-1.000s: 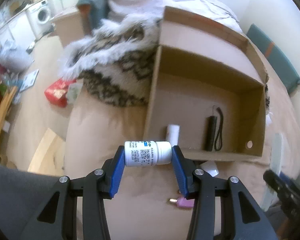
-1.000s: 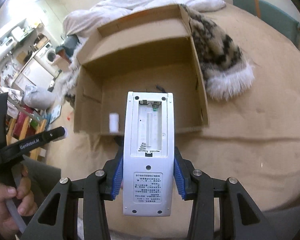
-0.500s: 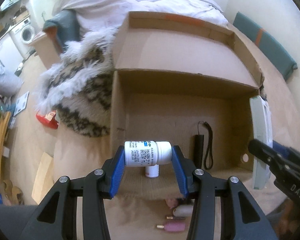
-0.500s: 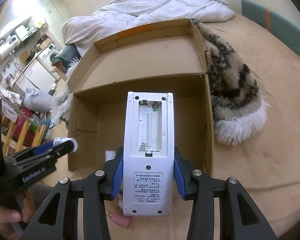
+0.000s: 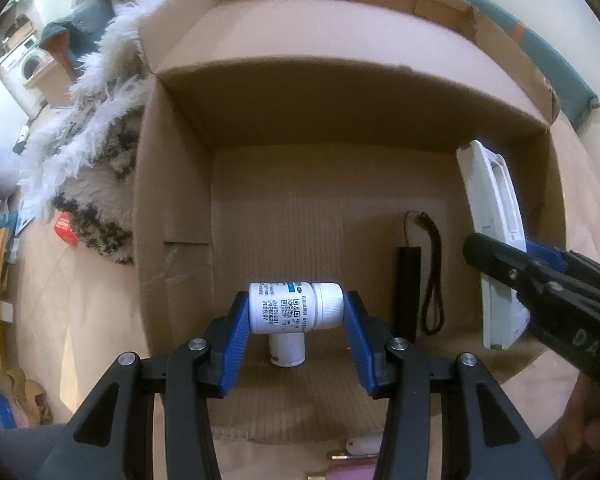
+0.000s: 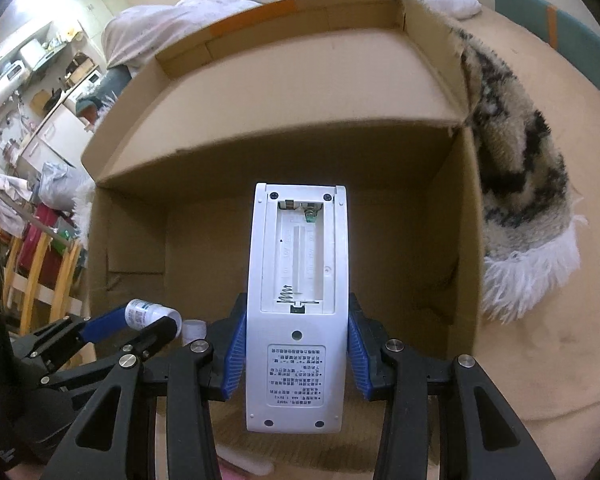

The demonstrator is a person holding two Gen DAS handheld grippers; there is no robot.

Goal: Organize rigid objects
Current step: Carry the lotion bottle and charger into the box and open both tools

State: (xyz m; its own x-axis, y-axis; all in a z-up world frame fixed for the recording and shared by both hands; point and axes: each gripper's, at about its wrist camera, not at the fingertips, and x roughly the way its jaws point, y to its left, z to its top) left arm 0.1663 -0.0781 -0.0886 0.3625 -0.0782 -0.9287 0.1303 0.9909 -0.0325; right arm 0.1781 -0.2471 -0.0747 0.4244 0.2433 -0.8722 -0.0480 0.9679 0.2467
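Bedroom setting, tan bed cover (image 6: 540, 320) carrying an open cardboard box (image 5: 172, 200). Item one: white pill bottle (image 5: 296, 307), long axis crosswise, cap toward the right, pinched end to end between the blue fingers of the left gripper (image 5: 296, 334), held above the near part of the box floor. Directly below it stood a second small white bottle (image 5: 287, 350), upright on the box floor. Item two: white remote control (image 6: 298, 300), back side up with its battery compartment uncovered, long axis pointing forward into the box, clamped across its width by the right gripper (image 6: 296, 356) over the near right portion of the box. Also inside: black flashlight (image 5: 408, 288) with wrist loop, lying lengthwise between the two held items. Judgement: both loads sat over the box, so a short descent and release would suffice; the left load risked landing on the standing bottle. Patterned furry blanket (image 6: 520, 168) lay beside the box.
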